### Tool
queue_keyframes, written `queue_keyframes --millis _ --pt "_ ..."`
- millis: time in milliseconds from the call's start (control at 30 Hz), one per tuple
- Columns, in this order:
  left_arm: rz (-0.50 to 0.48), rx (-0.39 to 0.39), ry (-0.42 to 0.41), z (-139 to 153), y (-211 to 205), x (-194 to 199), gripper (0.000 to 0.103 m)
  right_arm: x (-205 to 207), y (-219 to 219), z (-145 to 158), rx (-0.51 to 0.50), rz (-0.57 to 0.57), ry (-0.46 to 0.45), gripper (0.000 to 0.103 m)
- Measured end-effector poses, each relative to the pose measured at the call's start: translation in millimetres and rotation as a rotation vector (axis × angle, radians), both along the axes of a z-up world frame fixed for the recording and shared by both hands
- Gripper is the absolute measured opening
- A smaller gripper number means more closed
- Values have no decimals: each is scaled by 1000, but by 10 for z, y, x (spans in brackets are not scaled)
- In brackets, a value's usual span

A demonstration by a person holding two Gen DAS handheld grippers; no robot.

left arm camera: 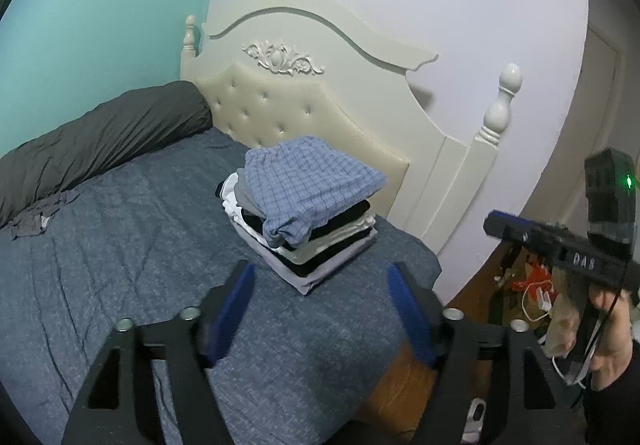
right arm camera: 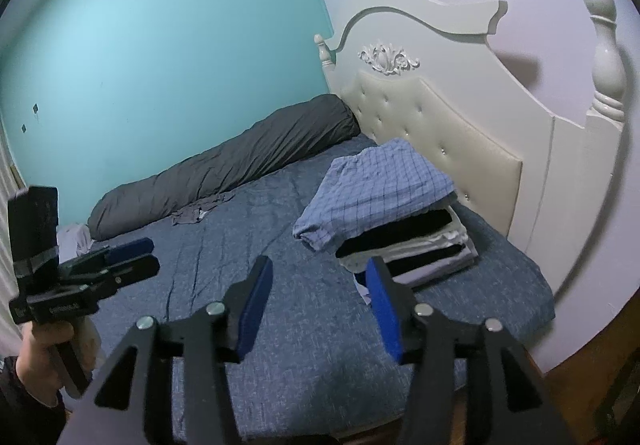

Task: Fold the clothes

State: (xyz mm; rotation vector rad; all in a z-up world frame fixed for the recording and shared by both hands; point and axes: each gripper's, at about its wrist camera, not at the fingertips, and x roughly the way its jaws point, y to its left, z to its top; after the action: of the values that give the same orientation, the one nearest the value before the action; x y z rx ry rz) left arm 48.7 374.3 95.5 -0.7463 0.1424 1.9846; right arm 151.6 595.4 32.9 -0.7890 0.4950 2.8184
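Resting at the head end of a bed [left arm camera: 120, 245], a stack of folded clothes [left arm camera: 308, 221] sits just in front of the cream tufted headboard [left arm camera: 304, 113], topped by a blue checked garment [left arm camera: 308, 189] whose rolled edge hangs over the darker and white layers beneath. Both tools hover above the blue-grey bedspread, apart from the pile. The left tool [left arm camera: 322, 309] has its blue-padded jaws spread wide with nothing between them, the stack lying just beyond its tips. The right tool [right arm camera: 316, 309] is likewise parted and empty, its right pad overlapping the near corner of the stack in the right wrist view; whether it touches the fabric cannot be told. A long dark grey rolled duvet [left arm camera: 100, 141] lies along the far side of the bed against the turquoise wall [right arm camera: 160, 25], with a small crumpled grey cloth [right arm camera: 192, 215] beside it. Wooden floor [left arm camera: 404, 381] shows past the corner of the bed.
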Motion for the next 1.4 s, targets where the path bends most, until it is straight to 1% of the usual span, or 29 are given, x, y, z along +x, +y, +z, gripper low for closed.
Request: queue_keyframes --millis 167,200,233,300,400,533,667,800,833,1067,1200,1400 --pt "10 -1 2 -7 -101 53 78 116 -137 -52 1 -20 5 52" --pt "11 -3 3 -10 -121 64 81 131 -162 -60 9 -24 4 56" --pt "14 -5 5 -12 -142 76 85 147 -187 -68 16 -28 5 62" --pt "25 -9 15 -17 -182 104 89 186 -229 -81 23 -42 11 68" --pt "33 -13 17 -31 -224 145 89 248 -298 -107 28 -60 14 75" --pt "56 -9 33 -51 -282 199 98 310 -409 -135 46 -73 8 84" --pt "77 -9 35 -76 -340 229 98 369 -525 -150 82 -95 8 88" --pt "94 -6 30 -113 -404 247 100 378 -615 -179 110 -112 1 96" --pt "100 -6 34 -120 -422 256 103 388 -637 -185 118 -117 2 96" --pt "138 -7 29 -163 -529 280 103 435 -754 -265 120 -130 -2 99" --pt "133 -12 36 -176 -560 313 103 465 -800 -288 120 -136 -3 103" --pt "134 -31 43 -209 -593 368 103 535 -847 -305 119 -152 6 103"
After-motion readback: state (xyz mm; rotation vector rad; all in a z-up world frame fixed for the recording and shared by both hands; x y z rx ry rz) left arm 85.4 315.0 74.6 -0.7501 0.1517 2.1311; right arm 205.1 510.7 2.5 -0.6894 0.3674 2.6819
